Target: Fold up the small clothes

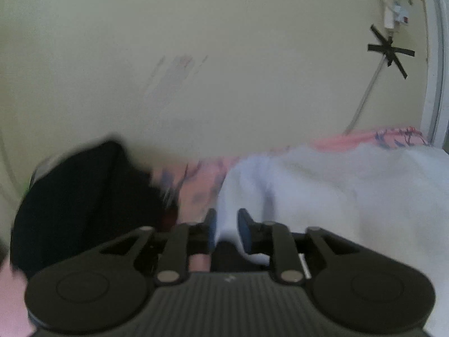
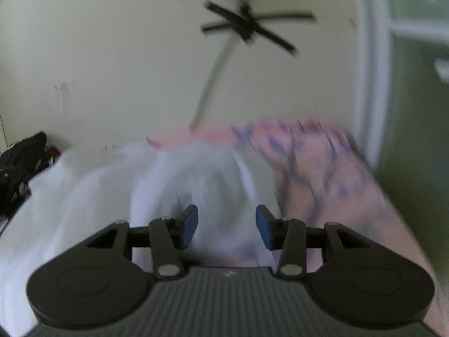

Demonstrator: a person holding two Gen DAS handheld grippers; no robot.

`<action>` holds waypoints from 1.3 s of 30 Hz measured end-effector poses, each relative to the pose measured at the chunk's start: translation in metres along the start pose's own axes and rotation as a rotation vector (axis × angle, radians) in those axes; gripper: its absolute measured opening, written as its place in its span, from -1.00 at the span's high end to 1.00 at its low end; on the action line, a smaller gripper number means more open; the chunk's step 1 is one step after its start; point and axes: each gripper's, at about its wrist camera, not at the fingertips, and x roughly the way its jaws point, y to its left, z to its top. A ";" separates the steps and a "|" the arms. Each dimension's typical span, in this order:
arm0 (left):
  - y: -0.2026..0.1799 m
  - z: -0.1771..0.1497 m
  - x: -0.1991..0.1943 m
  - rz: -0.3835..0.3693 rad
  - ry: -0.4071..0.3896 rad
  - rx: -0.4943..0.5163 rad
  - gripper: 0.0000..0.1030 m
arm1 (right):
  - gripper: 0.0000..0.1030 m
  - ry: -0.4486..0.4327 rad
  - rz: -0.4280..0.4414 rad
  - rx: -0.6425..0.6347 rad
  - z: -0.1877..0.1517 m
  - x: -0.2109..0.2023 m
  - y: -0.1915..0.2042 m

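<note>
A white garment (image 1: 336, 191) lies spread over a pink patterned sheet (image 1: 196, 185). In the left wrist view my left gripper (image 1: 226, 224) sits low at the garment's edge. Its blue pads stand a little apart, with a fold of the white cloth running between them. In the right wrist view the same white garment (image 2: 112, 191) bulges up in front of my right gripper (image 2: 227, 224). That gripper's pads are wide apart, and the cloth lies beyond and under the gap without being pinched. Both views are blurred.
A heap of dark clothes (image 1: 84, 196) lies left of the white garment and shows at the far left as a dark heap (image 2: 22, 151). Behind is a pale wall with black tape crosses (image 2: 247, 25) and a cable (image 1: 364, 98). A white door frame (image 2: 370, 84) stands at the right.
</note>
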 end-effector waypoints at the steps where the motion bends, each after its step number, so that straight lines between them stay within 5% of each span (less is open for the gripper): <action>1: 0.011 -0.009 -0.004 -0.009 0.026 -0.022 0.44 | 0.24 0.017 0.003 0.007 -0.014 -0.006 0.001; 5: 0.019 -0.035 -0.024 -0.044 0.079 -0.072 0.21 | 0.25 0.066 0.064 -0.004 -0.051 -0.017 0.019; 7: 0.018 -0.046 -0.028 -0.049 0.091 -0.085 0.17 | 0.45 0.091 0.059 -0.040 -0.062 -0.016 0.038; 8: 0.015 -0.049 -0.027 -0.053 0.096 -0.092 0.17 | 1.00 0.074 0.046 -0.081 -0.066 -0.017 0.046; 10: 0.016 -0.058 -0.032 -0.058 0.105 -0.109 0.17 | 1.00 0.078 0.048 -0.075 -0.060 -0.019 0.050; 13: 0.015 -0.064 -0.038 -0.054 0.104 -0.119 0.17 | 1.00 -0.023 -0.164 -0.100 -0.034 -0.035 0.027; 17: 0.022 -0.071 -0.051 -0.036 0.087 -0.128 0.09 | 1.00 -0.185 -0.662 -0.031 0.012 -0.066 -0.051; 19: 0.026 -0.075 -0.054 -0.033 0.089 -0.149 0.09 | 0.87 -0.214 -0.700 0.064 0.020 -0.085 -0.072; 20: 0.027 -0.077 -0.054 -0.034 0.088 -0.158 0.08 | 0.37 -0.247 -0.654 0.087 0.019 -0.095 -0.073; 22: 0.027 -0.083 -0.054 -0.032 0.091 -0.171 0.07 | 0.19 -0.266 -0.562 0.112 0.012 -0.106 -0.063; 30: 0.016 -0.087 -0.068 -0.068 0.083 -0.154 0.07 | 0.09 -0.046 -0.048 0.088 -0.056 -0.094 0.028; 35: 0.010 -0.082 -0.100 -0.140 0.045 -0.137 0.07 | -0.08 0.084 0.147 -0.015 -0.100 -0.104 0.078; 39: -0.011 -0.080 -0.120 -0.227 0.035 -0.068 0.07 | -0.20 0.135 0.200 -0.072 -0.120 -0.119 0.099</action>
